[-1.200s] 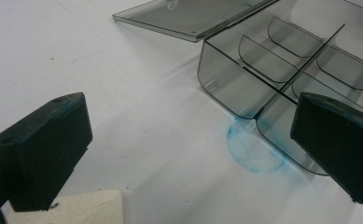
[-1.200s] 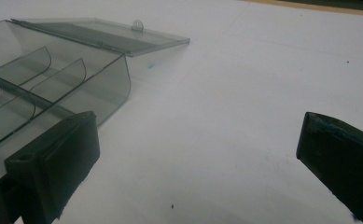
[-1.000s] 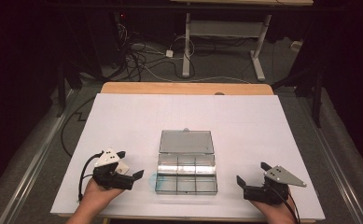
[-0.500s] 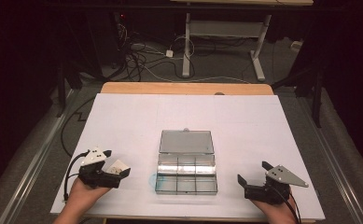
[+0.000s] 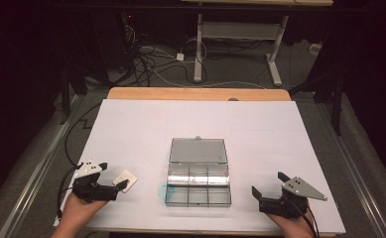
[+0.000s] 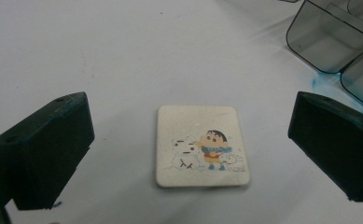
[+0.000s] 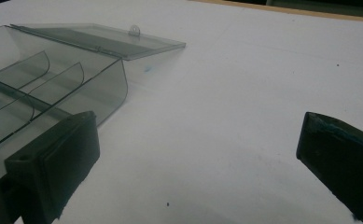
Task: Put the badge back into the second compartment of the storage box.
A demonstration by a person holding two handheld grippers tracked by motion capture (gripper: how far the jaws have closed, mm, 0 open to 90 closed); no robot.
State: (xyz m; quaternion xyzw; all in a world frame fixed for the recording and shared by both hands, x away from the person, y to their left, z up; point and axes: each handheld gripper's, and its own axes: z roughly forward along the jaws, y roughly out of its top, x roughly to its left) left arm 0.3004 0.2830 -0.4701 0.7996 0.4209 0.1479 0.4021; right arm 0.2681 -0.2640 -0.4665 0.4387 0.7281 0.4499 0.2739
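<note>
A small white card with a cartoon picture lies flat on the white sheet, seen between and just beyond my left gripper's wide-apart jaws, which do not touch it. From above, the card sits just right of the left gripper, at the front left. A clear plastic compartment box stands at the front middle with its lid laid open behind it. The compartments I can see hold nothing. My right gripper rests open at the front right, with bare sheet between its jaws and the box to its left.
A blue smear marks the sheet by the box's left front corner. The white sheet covers most of the wooden table. The table's front edge runs just under both hands. Cables and table legs stand on the floor beyond.
My left gripper has drawn back to the left, away from the box, and the card now lies on the sheet in front of it. The right gripper has not moved.
</note>
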